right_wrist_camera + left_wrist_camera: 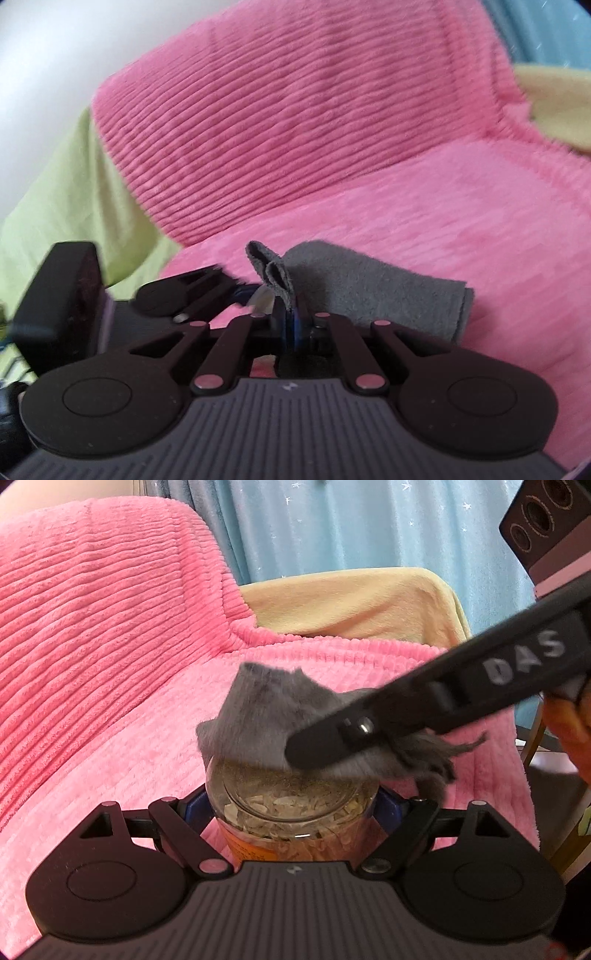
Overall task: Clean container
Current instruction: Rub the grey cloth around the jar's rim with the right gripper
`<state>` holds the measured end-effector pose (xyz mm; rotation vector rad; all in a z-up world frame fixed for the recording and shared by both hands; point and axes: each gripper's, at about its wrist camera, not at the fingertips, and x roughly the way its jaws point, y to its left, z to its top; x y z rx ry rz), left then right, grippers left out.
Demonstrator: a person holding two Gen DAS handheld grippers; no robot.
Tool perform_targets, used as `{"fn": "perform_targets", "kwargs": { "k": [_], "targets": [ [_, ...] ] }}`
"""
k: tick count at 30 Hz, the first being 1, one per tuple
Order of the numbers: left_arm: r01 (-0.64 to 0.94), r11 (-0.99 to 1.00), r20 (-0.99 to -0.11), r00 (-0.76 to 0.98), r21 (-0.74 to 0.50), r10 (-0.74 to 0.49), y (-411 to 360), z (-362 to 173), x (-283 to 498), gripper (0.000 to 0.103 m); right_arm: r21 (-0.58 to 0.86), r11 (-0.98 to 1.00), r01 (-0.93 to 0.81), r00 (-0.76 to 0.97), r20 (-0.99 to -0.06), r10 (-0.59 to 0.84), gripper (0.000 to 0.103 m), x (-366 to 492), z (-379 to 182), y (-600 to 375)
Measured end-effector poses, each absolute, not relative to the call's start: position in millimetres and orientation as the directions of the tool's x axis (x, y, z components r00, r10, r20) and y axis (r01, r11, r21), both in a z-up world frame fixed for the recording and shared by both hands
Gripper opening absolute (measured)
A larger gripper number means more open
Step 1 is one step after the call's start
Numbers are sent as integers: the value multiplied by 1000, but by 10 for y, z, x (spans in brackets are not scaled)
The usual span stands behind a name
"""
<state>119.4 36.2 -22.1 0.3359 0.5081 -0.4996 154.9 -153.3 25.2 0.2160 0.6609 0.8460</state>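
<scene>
I am holding the container (291, 812), a clear plastic jar with an orange label and pale seeds or flakes inside, between the blue pads of my left gripper (293, 806); the jaws are squeezing its sides just under the lid, one on each side. The jar is standing upright between them, right in front of that wrist camera.

My right gripper (291, 325) is pinching a grey cloth (369, 288), its jaws pressed together on a fold of it; two small folded ends are sticking up just beyond the tips and the rest is spreading out to the right of them. From the left wrist view, that gripper is reaching in from the upper right and the cloth (266, 723) is lying on the top of the jar, touching the lid just ahead of my left jaws, with a frayed corner hanging off to the right.

Beyond both sets of jaws a pink ribbed blanket (110, 635) is covering the seat, with a yellow cover (351, 602) further back and a blue curtain (351, 524) behind that.
</scene>
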Motion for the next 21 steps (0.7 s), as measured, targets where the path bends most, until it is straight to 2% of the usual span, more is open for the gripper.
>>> {"fn": "perform_targets", "kwargs": {
  "k": [5,12,17,21],
  "targets": [
    [525,831,-541,760,184,-360,369,-212,1180,85,482,606,-633,432,-429,793,2,1560,216,-1368],
    [521,837,-540,759,167,-364,404,-221,1228,85,354,722,-595,593,-413,691,1,1641,226,-1258],
    [530,831,-544,753,169,-370,414,-218,1227,85,293,755,-586,606,-461,649,1,1568,240,-1335],
    [530,831,-548,751,168,-368,414,-214,1233,85,389,701,-598,499,-503,705,1,1532,265,-1441]
  ]
}}
